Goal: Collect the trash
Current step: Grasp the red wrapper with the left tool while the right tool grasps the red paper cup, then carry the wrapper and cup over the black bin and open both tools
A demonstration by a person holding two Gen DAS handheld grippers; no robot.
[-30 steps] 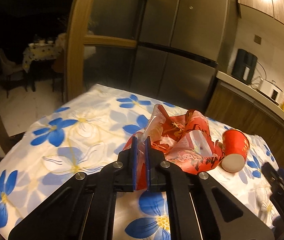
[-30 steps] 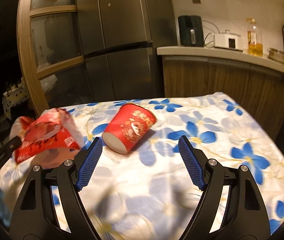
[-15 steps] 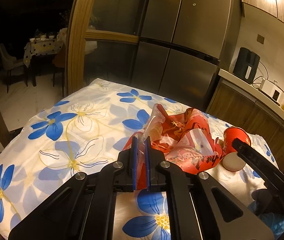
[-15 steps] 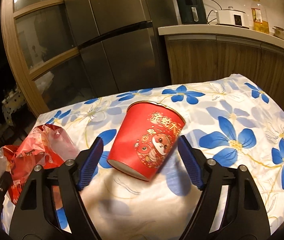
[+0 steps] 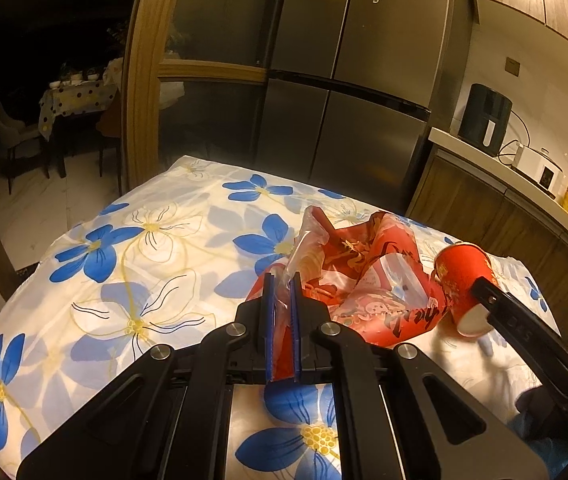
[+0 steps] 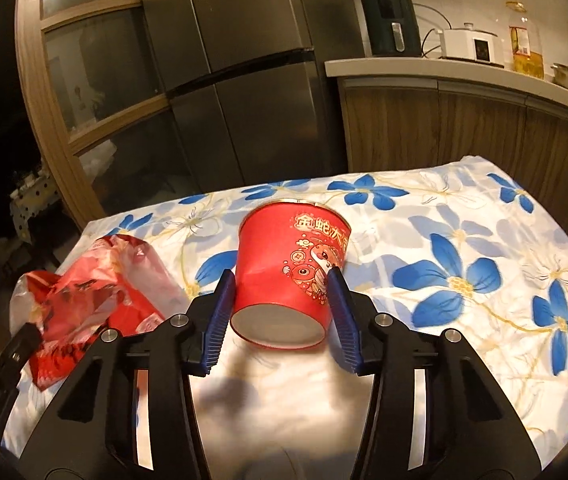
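Cup point(image 6: 290, 276) lies on its side on the floral cloth point(image 6: 464, 240), base toward us, between the blue pads of our right gripper point(image 6: 282, 320); the pads sit at its walls, but we cannot tell whether they press it. Our left gripper point(image 5: 283, 332) is clamped on an edge of the red bag point(image 5: 368, 280), which rests crumpled on the cloth just left of the cup.
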